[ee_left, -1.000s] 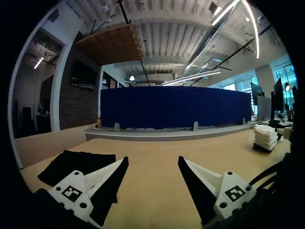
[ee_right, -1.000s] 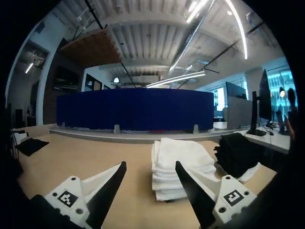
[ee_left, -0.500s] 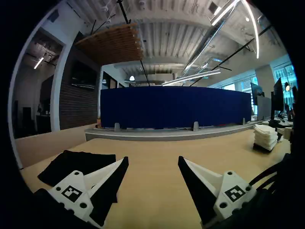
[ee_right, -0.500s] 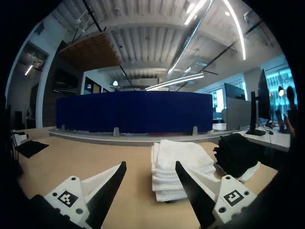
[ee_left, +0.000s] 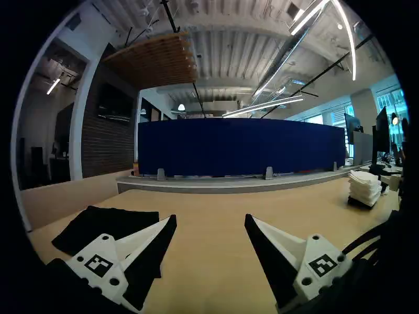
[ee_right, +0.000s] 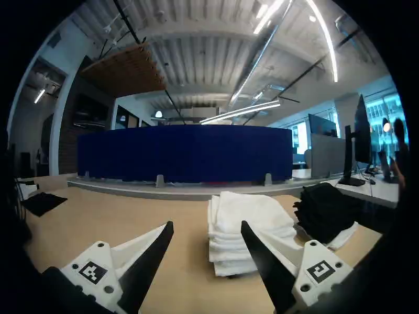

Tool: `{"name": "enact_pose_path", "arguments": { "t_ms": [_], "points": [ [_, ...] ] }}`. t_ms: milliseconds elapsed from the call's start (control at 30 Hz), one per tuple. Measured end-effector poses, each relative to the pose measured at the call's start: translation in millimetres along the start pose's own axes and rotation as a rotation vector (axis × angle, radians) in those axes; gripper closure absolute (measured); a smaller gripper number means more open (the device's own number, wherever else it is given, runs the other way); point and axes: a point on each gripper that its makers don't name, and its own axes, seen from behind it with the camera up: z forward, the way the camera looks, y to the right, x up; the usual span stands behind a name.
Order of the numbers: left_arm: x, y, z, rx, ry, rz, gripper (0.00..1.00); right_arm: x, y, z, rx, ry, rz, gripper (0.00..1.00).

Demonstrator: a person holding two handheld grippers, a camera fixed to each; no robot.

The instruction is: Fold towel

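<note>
A flat folded black towel [ee_left: 107,226] lies on the wooden table [ee_left: 220,220] at the left, partly behind the left finger of my left gripper [ee_left: 209,227], which is open and holds nothing. In the right gripper view, a stack of folded white towels [ee_right: 246,227] stands just ahead of my right gripper [ee_right: 207,233], whose right finger overlaps it. That gripper is open and empty too. A pile of black towels [ee_right: 327,212] sits right of the white stack. The white stack [ee_left: 365,188] also appears far right in the left gripper view, and the flat black towel [ee_right: 43,201] far left in the right gripper view.
A blue partition [ee_left: 238,146] on a grey ledge runs along the table's far edge. Monitors [ee_right: 356,141] stand on desks to the right. Bare tabletop [ee_right: 125,217] lies between the black towel and the white stack.
The right gripper view has shifted very slightly, with the white stack sitting a touch lower. The left gripper has not moved.
</note>
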Motion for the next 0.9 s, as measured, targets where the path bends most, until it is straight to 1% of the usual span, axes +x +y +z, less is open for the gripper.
{"name": "enact_pose_path", "arguments": {
  "t_ms": [900],
  "points": [
    [-1.0,0.3,0.4,0.0,0.0,0.0,0.03,0.4,0.4,-3.4,0.0,0.0,0.0,0.0]
  ]
}}
